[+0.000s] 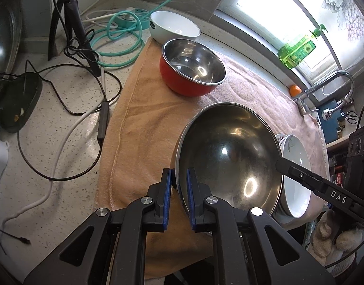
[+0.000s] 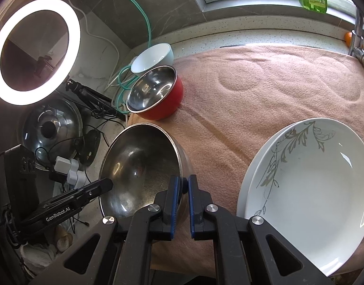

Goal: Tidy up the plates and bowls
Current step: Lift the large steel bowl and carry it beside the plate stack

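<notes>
Gripping One Steel Bowl by Both Rims

We read "DAS" on our right gripper (image 1: 285, 166) and "GenRobot.AI" on our left gripper (image 2: 105, 185). Both pinch the dull, scuffed steel bowl (image 1: 229, 156), low centre, over the towel (image 1: 143, 99). Beyond sits a red bowl (image 1: 191, 68).

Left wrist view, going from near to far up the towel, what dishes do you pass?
Large steel bowl held at its rim by the left hand-held gripper → red bowl with steel inside → white bowl.
</notes>
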`<state>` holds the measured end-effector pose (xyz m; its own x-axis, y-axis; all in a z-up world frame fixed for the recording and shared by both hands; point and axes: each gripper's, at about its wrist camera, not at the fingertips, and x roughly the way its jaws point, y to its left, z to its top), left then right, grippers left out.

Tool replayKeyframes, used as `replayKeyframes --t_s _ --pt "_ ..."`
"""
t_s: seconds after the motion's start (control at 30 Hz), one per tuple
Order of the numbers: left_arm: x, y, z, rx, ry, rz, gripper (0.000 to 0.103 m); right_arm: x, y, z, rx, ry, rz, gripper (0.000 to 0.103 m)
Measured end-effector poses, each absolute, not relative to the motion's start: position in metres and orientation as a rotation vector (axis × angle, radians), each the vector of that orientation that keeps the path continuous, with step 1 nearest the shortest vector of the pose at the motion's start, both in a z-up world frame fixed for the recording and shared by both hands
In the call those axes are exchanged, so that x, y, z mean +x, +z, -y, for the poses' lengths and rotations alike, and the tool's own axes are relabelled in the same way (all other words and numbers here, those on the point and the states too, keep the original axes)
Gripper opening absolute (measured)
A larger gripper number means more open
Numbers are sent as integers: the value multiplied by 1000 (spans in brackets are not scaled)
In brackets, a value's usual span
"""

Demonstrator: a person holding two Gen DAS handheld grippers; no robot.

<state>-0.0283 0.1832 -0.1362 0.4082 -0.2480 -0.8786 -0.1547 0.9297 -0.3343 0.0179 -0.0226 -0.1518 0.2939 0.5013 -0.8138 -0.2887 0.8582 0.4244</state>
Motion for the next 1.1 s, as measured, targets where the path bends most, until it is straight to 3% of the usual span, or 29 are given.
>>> replayKeyframes --t_s 1.1 --pt "-28 -145 -175 -379 -74 -1188 11 4 -166 35 213 504 -1205 8"
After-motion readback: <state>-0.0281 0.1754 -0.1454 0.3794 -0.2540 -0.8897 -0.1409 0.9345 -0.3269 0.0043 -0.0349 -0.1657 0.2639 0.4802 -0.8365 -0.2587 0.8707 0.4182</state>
